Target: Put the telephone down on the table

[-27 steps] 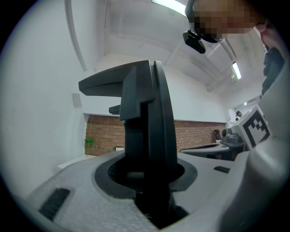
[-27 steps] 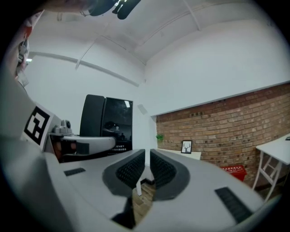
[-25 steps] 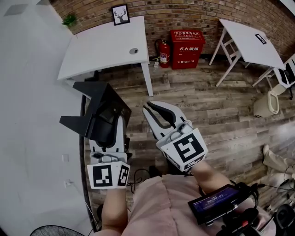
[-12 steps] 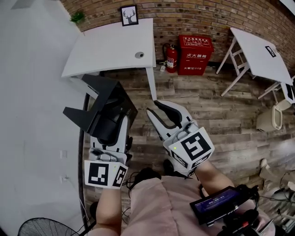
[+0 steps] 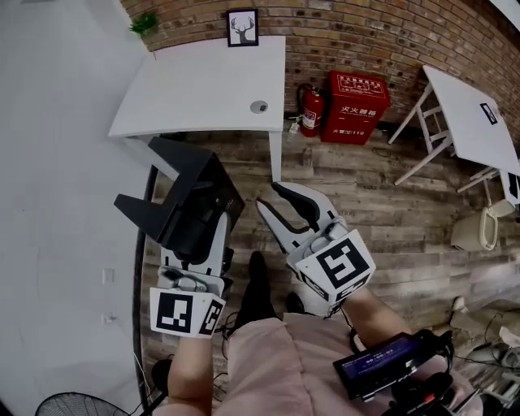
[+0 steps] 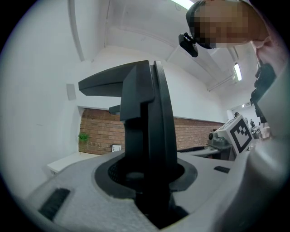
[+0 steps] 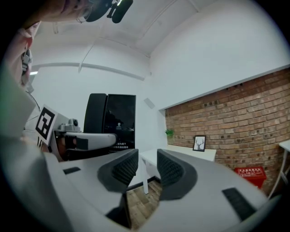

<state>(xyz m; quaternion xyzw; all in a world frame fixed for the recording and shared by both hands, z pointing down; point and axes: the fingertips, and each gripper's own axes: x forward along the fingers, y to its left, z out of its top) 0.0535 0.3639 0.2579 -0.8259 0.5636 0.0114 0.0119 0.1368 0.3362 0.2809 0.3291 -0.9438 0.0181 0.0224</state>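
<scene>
The black telephone [image 5: 188,203], a desk set on an angled stand, is held upright off the floor, with my left gripper [image 5: 199,226] shut on its lower part. In the left gripper view the telephone [image 6: 147,131] fills the gap between the jaws of the left gripper [image 6: 152,181]. My right gripper [image 5: 280,201] hangs just right of it; its jaws are opening and nothing is between them. In the right gripper view the right gripper [image 7: 147,170] shows bare pads, with the telephone [image 7: 113,120] to the left. The white table [image 5: 203,85] stands ahead.
A framed deer picture [image 5: 244,27] and a small plant [image 5: 144,22] stand at the table's far edge. A fire extinguisher [image 5: 312,99] and red cabinet [image 5: 355,96] stand against the brick wall. A second white table [image 5: 475,122] is at right, a white wall at left.
Both grippers have moved forward toward the white table, the telephone still in the left one. The right gripper's jaws stand a little wider apart.
</scene>
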